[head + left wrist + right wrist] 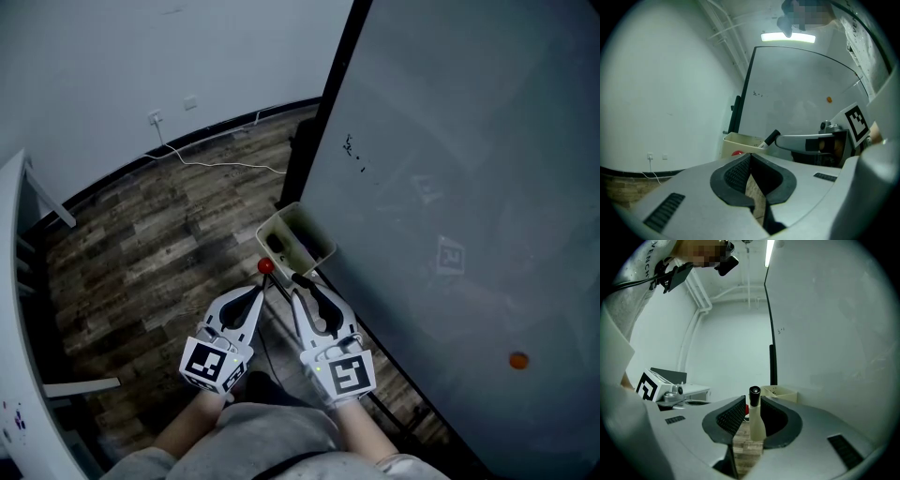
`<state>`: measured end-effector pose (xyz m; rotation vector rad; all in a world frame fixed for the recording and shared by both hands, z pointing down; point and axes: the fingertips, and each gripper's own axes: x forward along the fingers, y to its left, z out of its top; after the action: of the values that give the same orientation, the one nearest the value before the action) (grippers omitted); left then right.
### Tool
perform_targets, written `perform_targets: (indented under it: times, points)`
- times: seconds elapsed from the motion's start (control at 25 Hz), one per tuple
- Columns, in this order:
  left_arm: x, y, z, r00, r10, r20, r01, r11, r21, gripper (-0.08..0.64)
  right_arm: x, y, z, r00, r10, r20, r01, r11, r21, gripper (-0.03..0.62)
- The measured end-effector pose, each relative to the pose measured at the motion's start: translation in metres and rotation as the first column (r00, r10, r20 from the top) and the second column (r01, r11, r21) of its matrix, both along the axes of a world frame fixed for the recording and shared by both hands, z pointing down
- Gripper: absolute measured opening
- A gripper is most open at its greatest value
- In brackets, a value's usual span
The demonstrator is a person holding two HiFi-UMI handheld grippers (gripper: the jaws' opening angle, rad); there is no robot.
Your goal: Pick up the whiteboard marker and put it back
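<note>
Left gripper [260, 287], lower centre: jaws together, nothing between them. A red round thing [266, 266] sits just past its tips; I can't ID it. Right gripper [300, 291], just beside: clamped on the whiteboard marker [755, 420], black cap outward. Head view shows only the cap end, the body is hidden by the jaws. Beige tray [309, 232] is just above, at the whiteboard's [450, 187] dark edge, its contents too dim to read. Orange dot [517, 359] at lower right of the board.

Matt, grainy grey-brown wood-plank floor [159, 244]; smooth, faintly glossy grey whiteboard [469, 187]; matt cream plastic bin [309, 232]; smooth white plastic marker [757, 423].
</note>
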<state>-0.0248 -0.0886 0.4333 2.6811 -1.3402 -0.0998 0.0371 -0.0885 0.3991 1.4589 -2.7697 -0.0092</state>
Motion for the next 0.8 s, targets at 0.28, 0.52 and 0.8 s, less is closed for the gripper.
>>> perform_targets:
  times: [0.28,0.52,0.8]
  points:
    - [0.000,-0.005,0.007,1.000,-0.003,0.002,0.003,1.000,-0.013,0.015,-0.002,-0.010,-0.007,1.000,-0.010,0.005,0.010,0.999,0.034,0.095]
    - [-0.001,-0.011,0.007,1.000,-0.007,0.002,0.007,1.000,-0.014,0.015,-0.007,-0.016,-0.007,1.000,-0.030,-0.007,0.030,0.999,0.034,0.095]
    - [-0.006,-0.015,0.007,1.000,-0.020,-0.002,0.020,1.000,-0.011,0.015,-0.009,-0.020,-0.001,0.999,-0.023,-0.047,0.024,0.999,0.024,0.095]
